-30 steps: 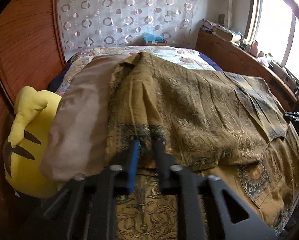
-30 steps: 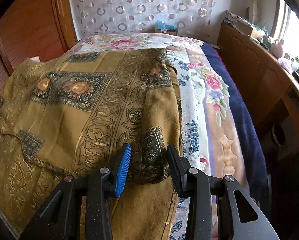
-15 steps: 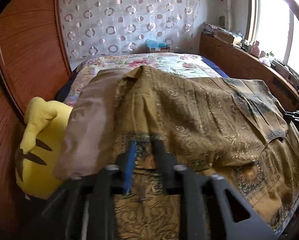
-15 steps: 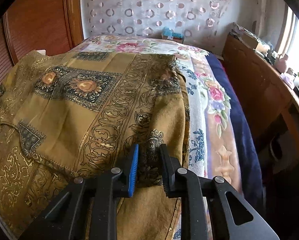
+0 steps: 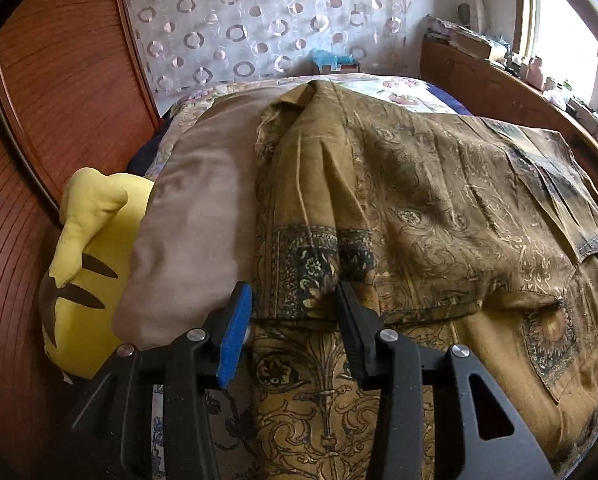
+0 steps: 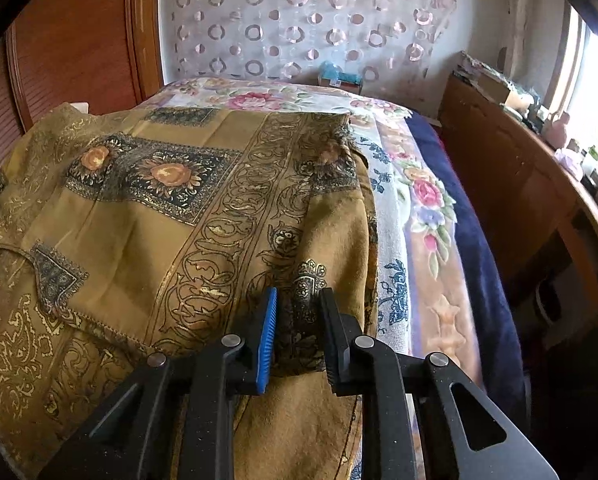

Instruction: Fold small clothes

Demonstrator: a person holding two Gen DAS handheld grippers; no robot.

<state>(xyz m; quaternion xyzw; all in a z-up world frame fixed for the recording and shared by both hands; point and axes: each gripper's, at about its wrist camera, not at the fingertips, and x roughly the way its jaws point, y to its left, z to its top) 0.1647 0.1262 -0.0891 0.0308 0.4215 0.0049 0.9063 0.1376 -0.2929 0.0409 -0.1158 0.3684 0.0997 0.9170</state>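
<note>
A mustard-gold patterned garment point(image 5: 419, 200) lies folded over on the bed; it also shows in the right wrist view point(image 6: 171, 216). My left gripper point(image 5: 293, 300) is open, its jaws wide apart around the garment's near folded edge with the dark border band. My right gripper point(image 6: 299, 300) has its jaws partly apart, with the garment's right folded edge between them; no firm grip shows. A plain beige-brown cloth point(image 5: 195, 216) lies under the garment's left side.
A yellow plush toy point(image 5: 87, 264) sits at the bed's left edge against the wooden wall panel point(image 5: 59, 92). A floral bedsheet point(image 6: 415, 216) and blue blanket point(image 6: 479, 264) run along the right. A wooden dresser point(image 6: 511, 184) stands to the right.
My left gripper was shut on the garment's edge and has now opened wide. My right gripper closed in half a second ago and has now parted a little. The fold has settled.
</note>
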